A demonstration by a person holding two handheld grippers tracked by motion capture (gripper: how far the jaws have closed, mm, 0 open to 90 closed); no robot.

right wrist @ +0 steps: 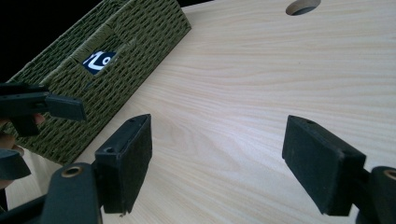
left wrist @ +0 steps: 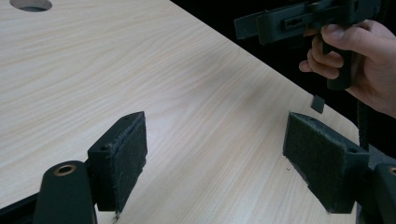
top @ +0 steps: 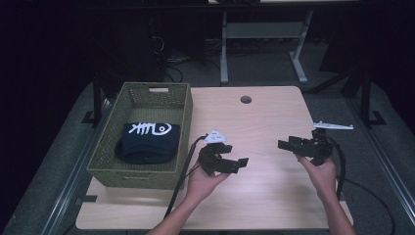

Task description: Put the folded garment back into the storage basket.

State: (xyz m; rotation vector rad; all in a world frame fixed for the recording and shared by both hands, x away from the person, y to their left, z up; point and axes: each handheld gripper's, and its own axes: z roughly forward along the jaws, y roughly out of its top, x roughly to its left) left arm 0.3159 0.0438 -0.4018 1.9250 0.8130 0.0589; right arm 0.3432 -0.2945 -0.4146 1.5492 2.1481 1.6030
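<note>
High view shows a worktop (top: 264,122) of pale wood with a green woven basket (top: 105,156) at its left side. Inside the basket lies a dark folded cloth (top: 149,142) with a white fish-bone print. It looks neatly folded and sits fully within the walls, so I judge the putting away as done. The left gripper (top: 235,164) and the right gripper (top: 288,144) both hover over the bare middle of the worktop, well apart from the basket, and they point toward each other. Nothing else lies on the wood near them, so little seems to be left, perhaps only to rest the hands.

Left gripper view shows its two fingers (left wrist: 123,158) spread wide, with only wood grain between them and nothing held. Farther off, the right hand (left wrist: 359,70) grips the other tool above the worktop edge.

Right gripper view shows its fingers (right wrist: 322,163) also wide apart and empty. Beyond them stands the basket, and through the handle opening in its end wall a bit of the white print on the cloth (right wrist: 100,60) is visible. The tip of the left gripper (right wrist: 56,106) enters at the left edge.
</note>
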